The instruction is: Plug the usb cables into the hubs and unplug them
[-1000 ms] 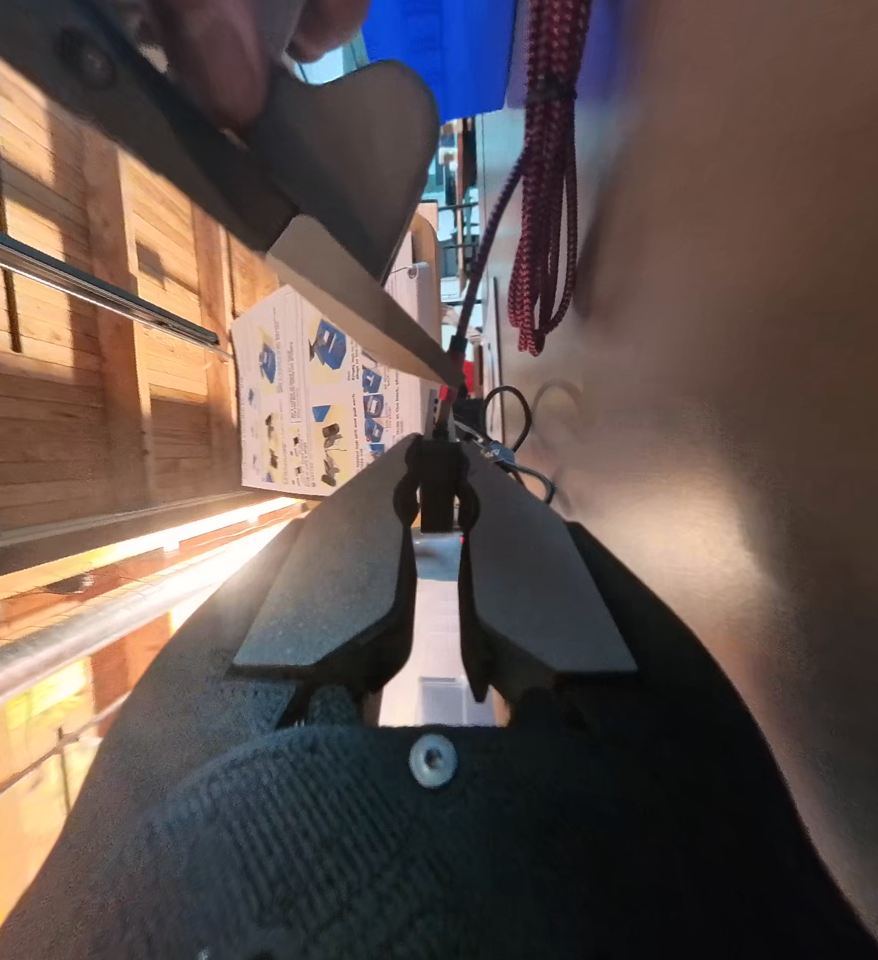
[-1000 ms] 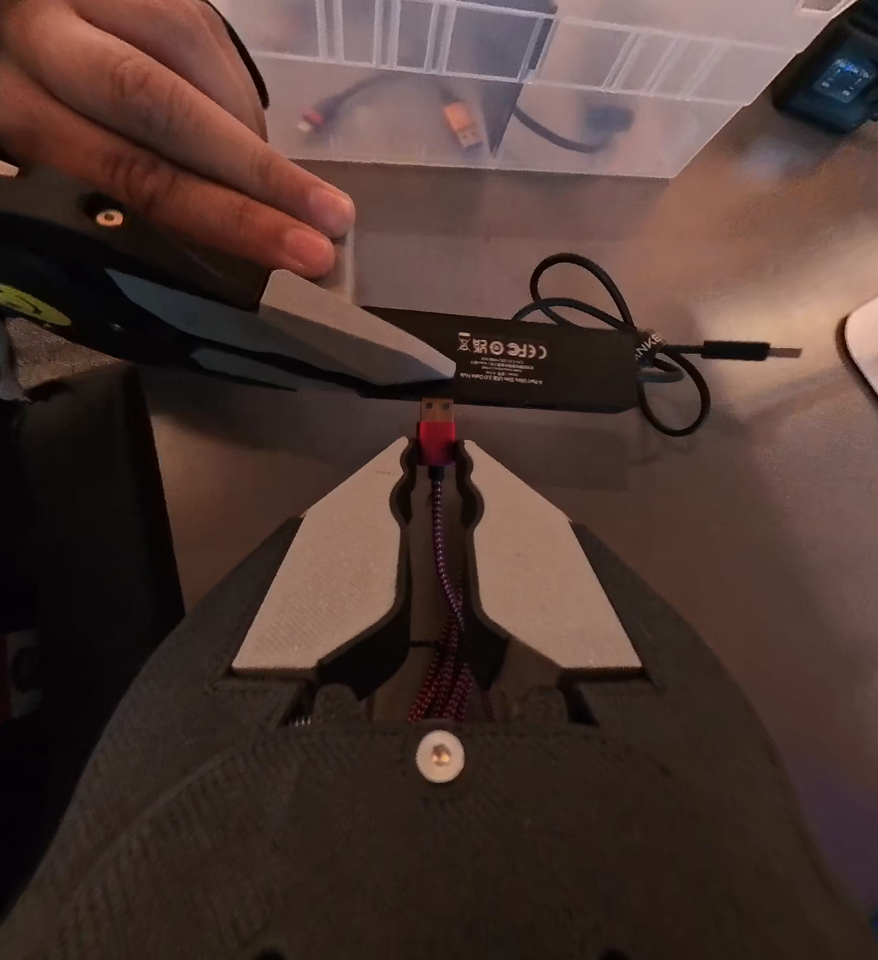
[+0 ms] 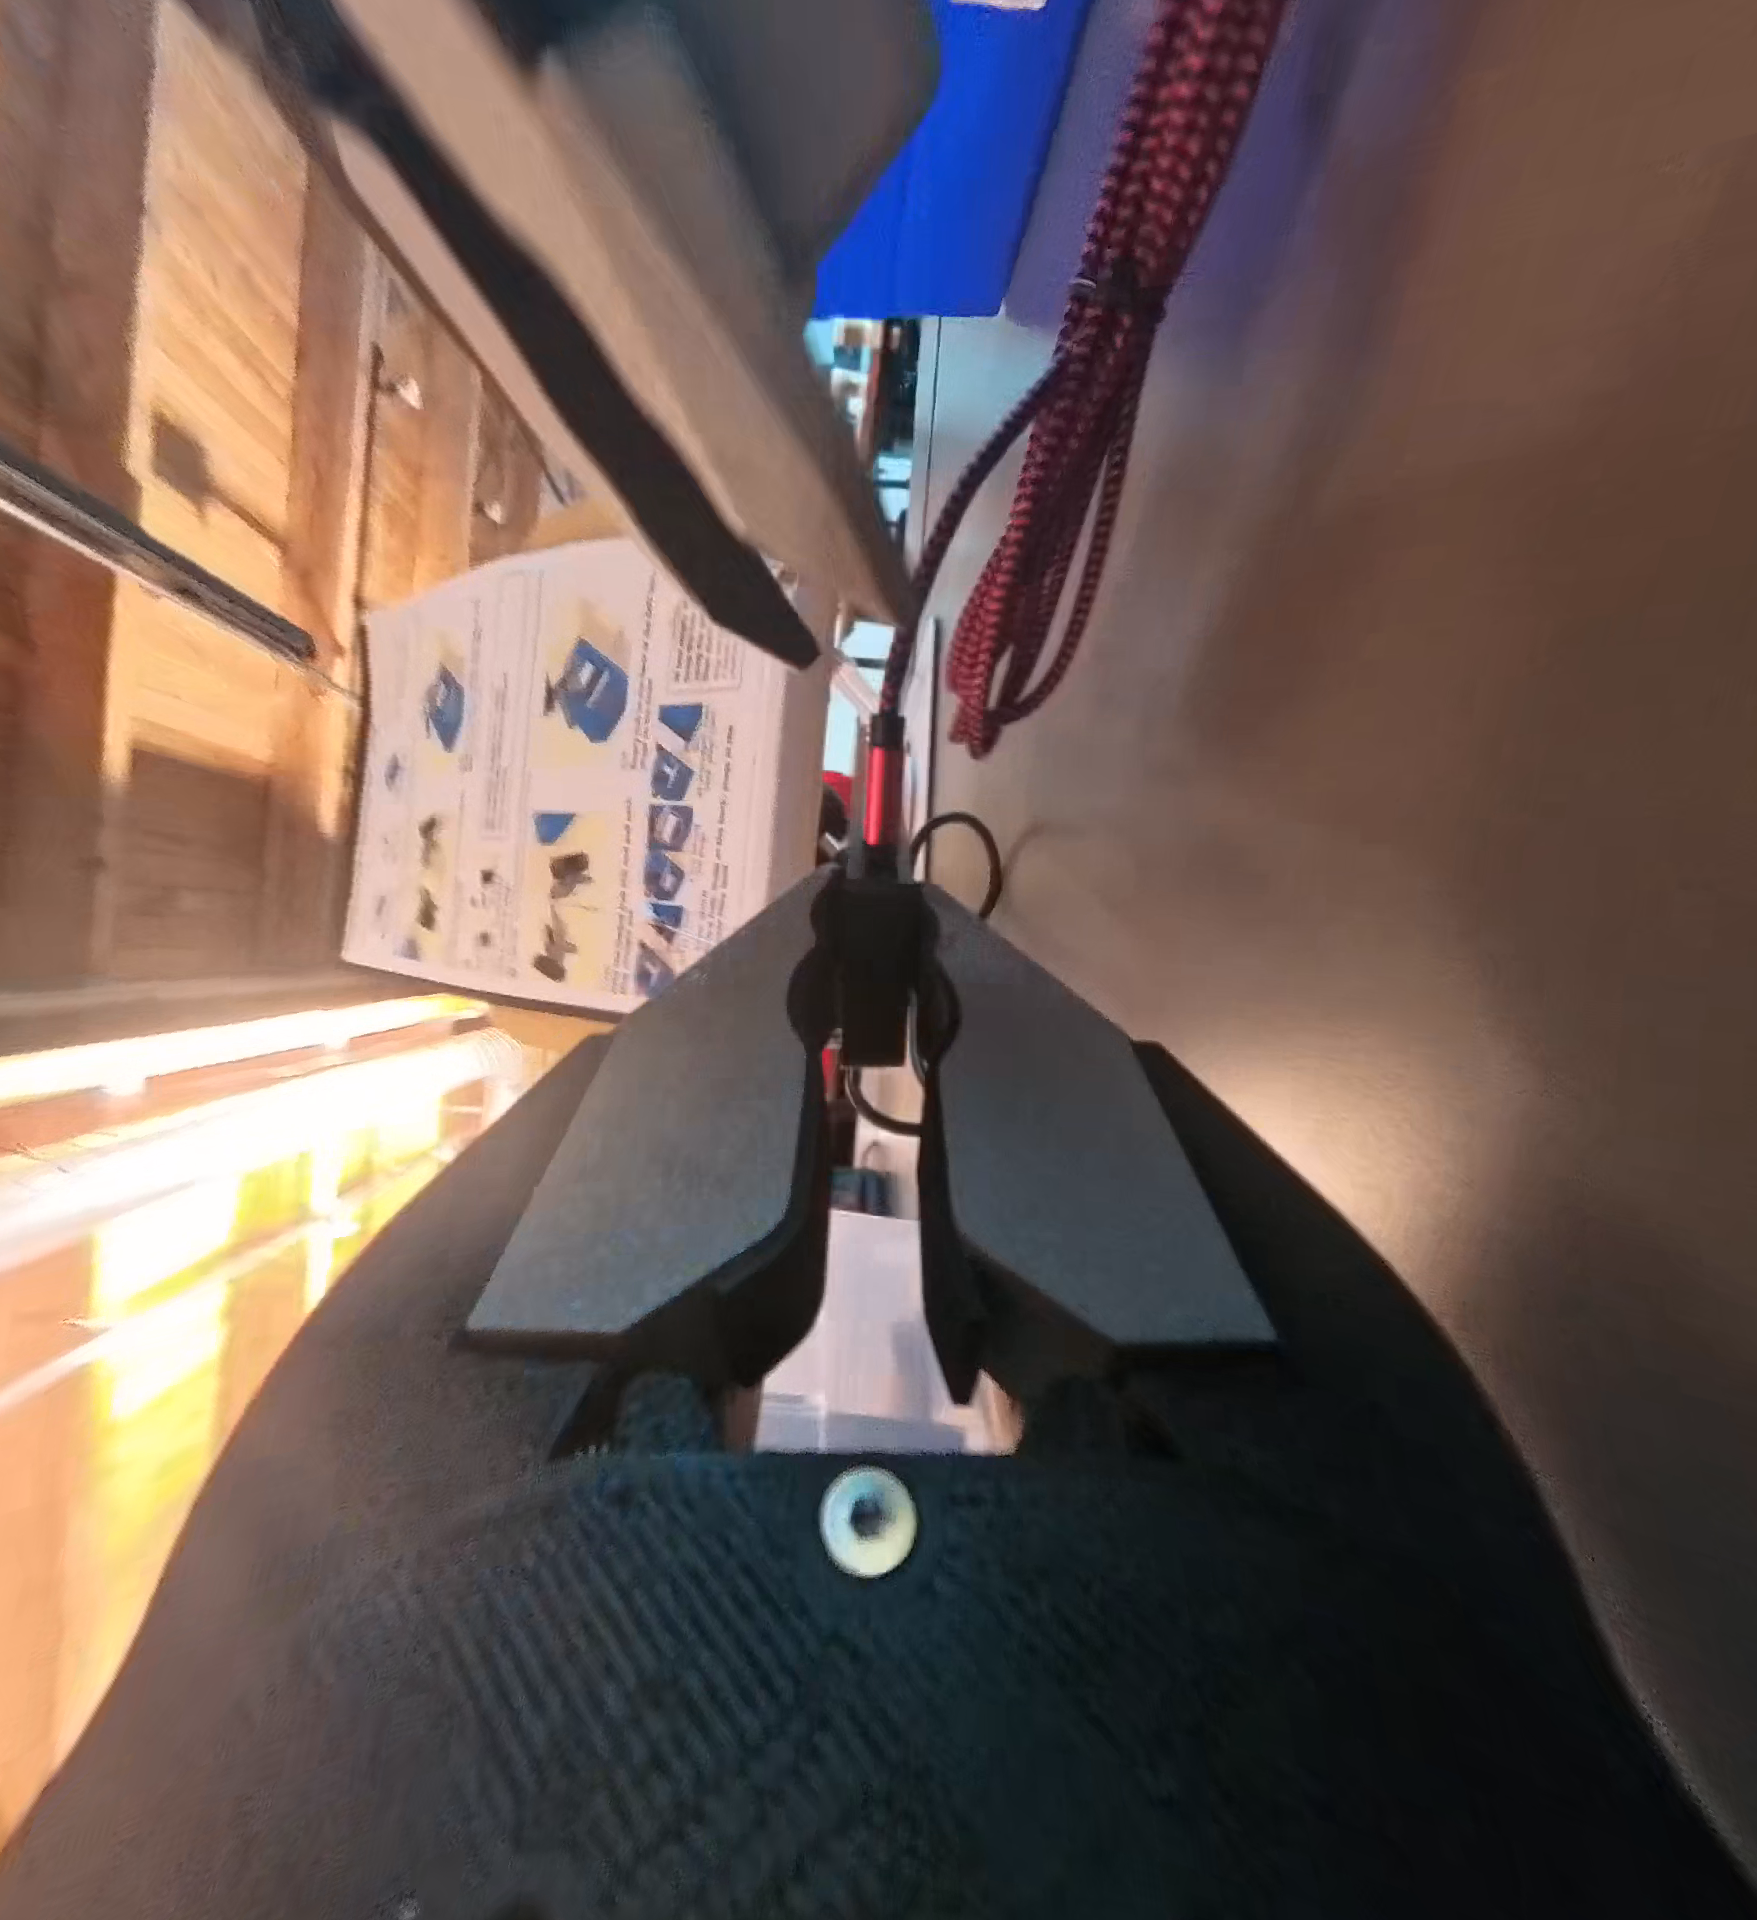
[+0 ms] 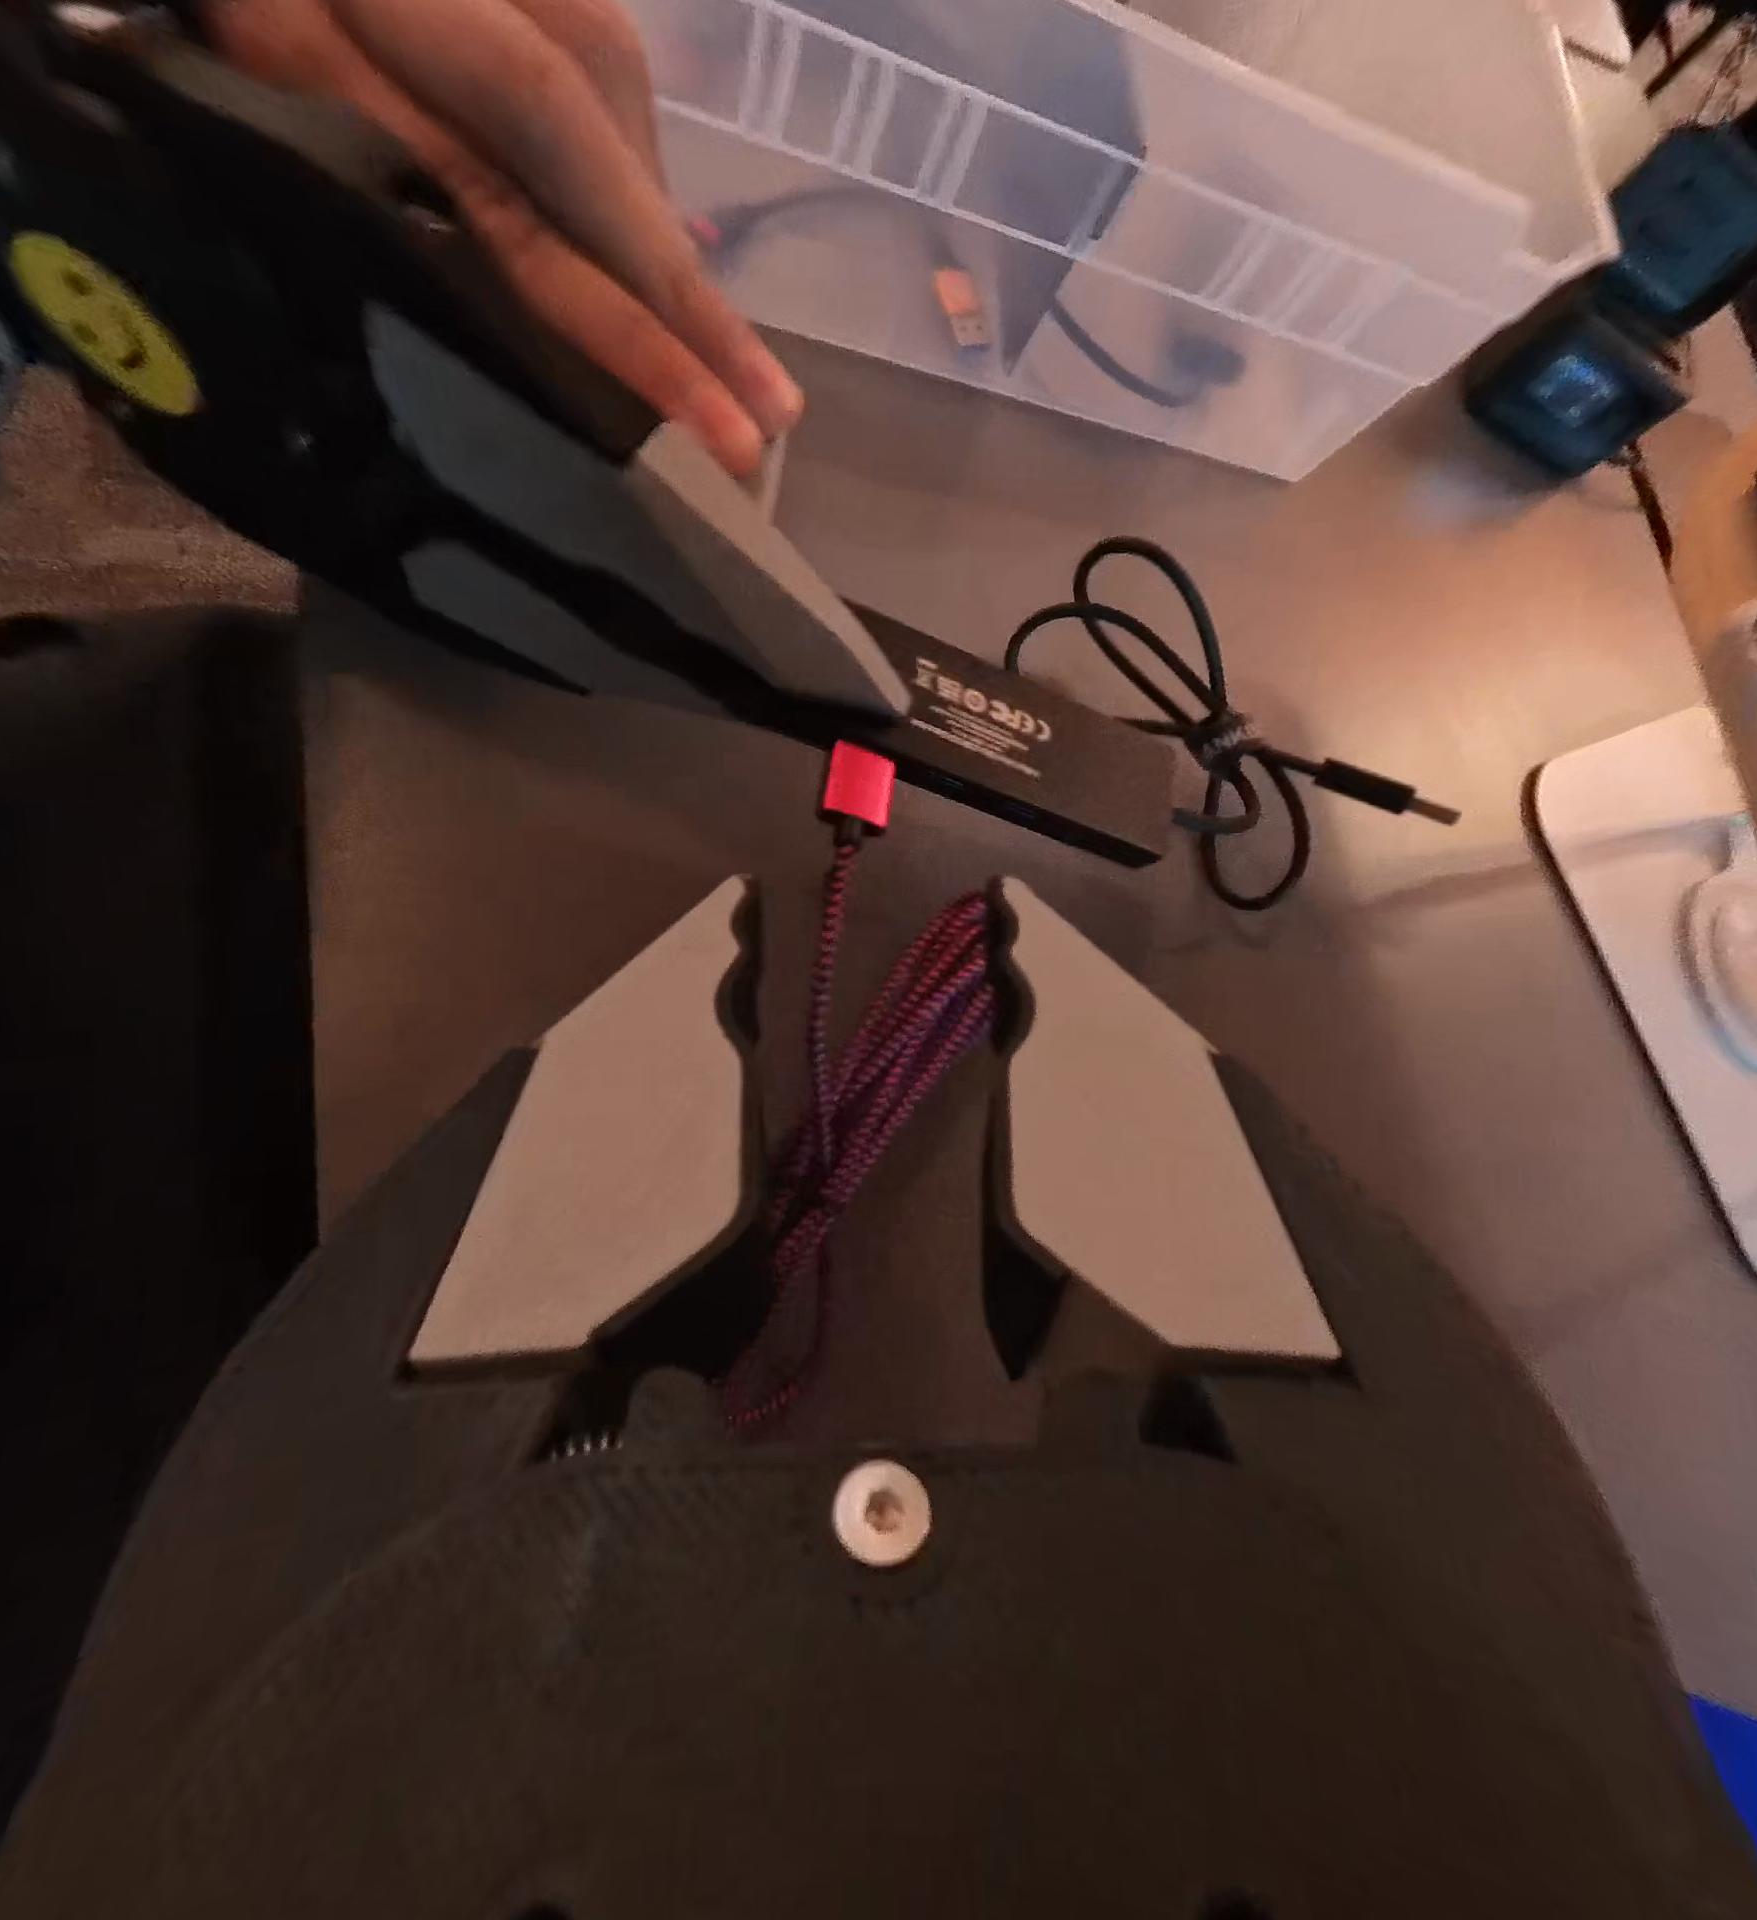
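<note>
My left gripper [image 3: 869, 896] is shut on one end of the black USB hub [image 3: 870, 987], seen end-on. In the right wrist view it reaches in from the upper left [image 4: 853, 691], held by a hand [image 4: 562, 208], and clamps the hub [image 4: 1035, 743] just above the table. The red USB plug [image 4: 858, 784] sits in a port on the hub's near side and also shows in the left wrist view [image 3: 879, 790]. Its red braided cable [image 4: 884, 1049] trails back between my right gripper's fingers. My right gripper [image 4: 874, 899] is open and empty, a little short of the plug.
The hub's own black cable [image 4: 1201, 727] lies coiled at its right end. A clear plastic bin [image 4: 1217, 187] holding other cables stands behind. A white pad [image 4: 1622, 935] lies at the right. An illustrated sheet [image 3: 541, 790] leans on a wooden wall. The gap from one gripper's tips to the other's is roughly 4 cm.
My right gripper has opened, let go of the red plug and drawn back. The plug now sits in the hub. My left gripper still holds the hub, now tilted.
</note>
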A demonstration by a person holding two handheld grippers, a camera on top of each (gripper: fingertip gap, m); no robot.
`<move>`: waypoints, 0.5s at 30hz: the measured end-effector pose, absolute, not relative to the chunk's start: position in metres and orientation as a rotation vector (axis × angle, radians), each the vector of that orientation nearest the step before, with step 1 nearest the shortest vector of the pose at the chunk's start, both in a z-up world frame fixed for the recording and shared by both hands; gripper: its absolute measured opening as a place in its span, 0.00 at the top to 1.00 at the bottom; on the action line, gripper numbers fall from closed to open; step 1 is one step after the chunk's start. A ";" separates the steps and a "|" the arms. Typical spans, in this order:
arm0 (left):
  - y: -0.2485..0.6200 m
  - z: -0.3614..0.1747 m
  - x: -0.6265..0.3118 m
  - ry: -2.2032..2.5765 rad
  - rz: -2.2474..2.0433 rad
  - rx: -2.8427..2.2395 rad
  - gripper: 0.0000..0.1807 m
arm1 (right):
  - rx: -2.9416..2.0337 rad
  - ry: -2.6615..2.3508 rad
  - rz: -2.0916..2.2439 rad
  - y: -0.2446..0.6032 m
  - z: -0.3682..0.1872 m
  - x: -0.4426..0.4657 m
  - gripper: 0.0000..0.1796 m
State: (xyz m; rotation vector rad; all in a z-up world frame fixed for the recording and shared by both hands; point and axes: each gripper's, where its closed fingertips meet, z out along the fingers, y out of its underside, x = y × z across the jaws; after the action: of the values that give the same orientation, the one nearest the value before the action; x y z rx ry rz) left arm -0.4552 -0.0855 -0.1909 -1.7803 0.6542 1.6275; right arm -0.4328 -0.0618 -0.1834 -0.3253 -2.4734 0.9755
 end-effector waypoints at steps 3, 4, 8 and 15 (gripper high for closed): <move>-0.084 -0.191 -0.455 0.622 1.582 -1.787 0.96 | -0.277 -2.419 0.982 -0.078 -0.182 -0.432 0.67; -0.084 -0.191 -0.454 0.614 1.565 -1.784 0.96 | -0.256 -2.351 0.925 -0.080 -0.183 -0.440 0.62; -0.080 -0.186 -0.439 0.591 1.380 -1.743 0.96 | -0.022 -2.133 0.591 -0.080 -0.201 -0.461 0.73; -0.076 -0.188 -0.429 0.537 1.143 -1.737 0.95 | 0.093 -2.041 0.415 -0.078 -0.206 -0.470 0.94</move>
State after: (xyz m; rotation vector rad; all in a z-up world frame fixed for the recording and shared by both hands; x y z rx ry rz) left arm -0.4286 -0.0756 -0.1878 -1.7369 0.5368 1.1426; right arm -0.4704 -0.0784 -0.2057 0.0931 -2.0408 0.4148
